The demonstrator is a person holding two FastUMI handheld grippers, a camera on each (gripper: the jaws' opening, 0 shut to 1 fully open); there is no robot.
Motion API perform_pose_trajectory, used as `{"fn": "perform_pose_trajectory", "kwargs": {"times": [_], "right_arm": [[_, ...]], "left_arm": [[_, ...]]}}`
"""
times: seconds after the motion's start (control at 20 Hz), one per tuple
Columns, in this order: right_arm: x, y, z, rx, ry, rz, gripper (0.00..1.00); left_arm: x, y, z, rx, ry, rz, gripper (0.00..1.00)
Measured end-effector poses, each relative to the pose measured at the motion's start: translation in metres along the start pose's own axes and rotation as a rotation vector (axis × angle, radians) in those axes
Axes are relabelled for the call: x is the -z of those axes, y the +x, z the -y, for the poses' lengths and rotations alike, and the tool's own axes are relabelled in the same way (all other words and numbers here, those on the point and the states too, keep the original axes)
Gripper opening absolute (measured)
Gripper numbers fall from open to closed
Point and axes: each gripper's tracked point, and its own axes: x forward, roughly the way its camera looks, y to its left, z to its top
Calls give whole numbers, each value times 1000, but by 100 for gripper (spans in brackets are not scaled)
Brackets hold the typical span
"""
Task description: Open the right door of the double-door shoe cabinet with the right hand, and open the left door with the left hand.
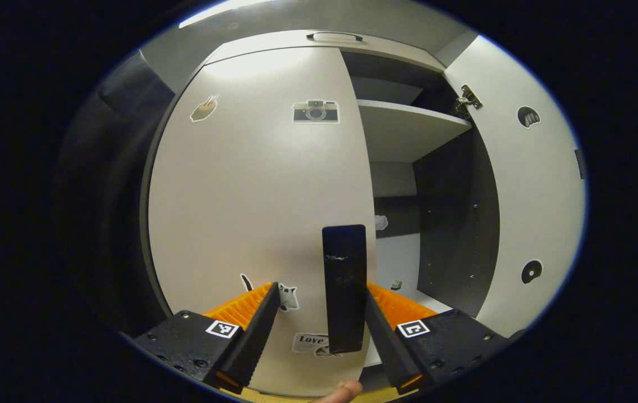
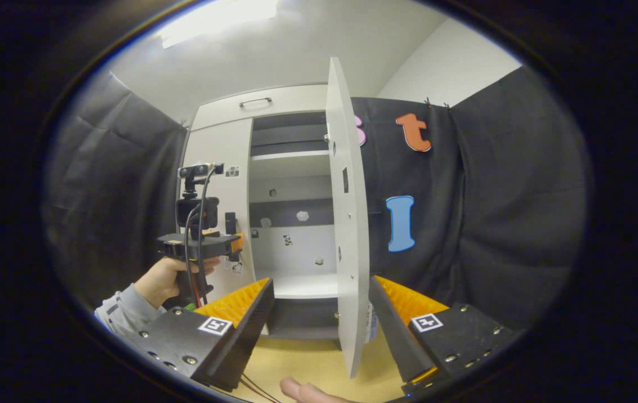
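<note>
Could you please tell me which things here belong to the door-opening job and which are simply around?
Job:
left door, shut
its handle, between the open left tool
right door, open
right tool, open

Around:
shelf
stickers
cloth wall

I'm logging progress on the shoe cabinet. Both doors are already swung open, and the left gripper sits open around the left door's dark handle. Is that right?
Not quite. Only the right door is swung open; the left door is closed, as the left gripper view shows. The rest holds: the left gripper sits open around the dark handle.
</note>
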Motion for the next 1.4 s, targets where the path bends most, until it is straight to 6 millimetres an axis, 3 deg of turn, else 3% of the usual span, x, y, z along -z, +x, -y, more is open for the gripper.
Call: {"fn": "perform_pose_trajectory", "kwargs": {"times": [0.1,0.15,0.25,0.65,1.1,1.4], "right_arm": [[1,4,5,8,19,-9,98],[3,6,6,12,26,-15,97],[5,9,7,17,31,-30,100],[11,18,6,25,18,-60,100],[7,40,11,-5,19,-45,100],[12,59,-1,-27,-12,-31,100]], "left_arm": [[-1,2,14,31,-11,-3,78],[0,-3,20,47,-9,-18,58],[2,5,19,29,-29,-44,30],[6,-10,17,68,-51,-79,25],[3,-64,4,117,-62,-90,25],[1,-88,-7,126,-55,-93,25]]}}
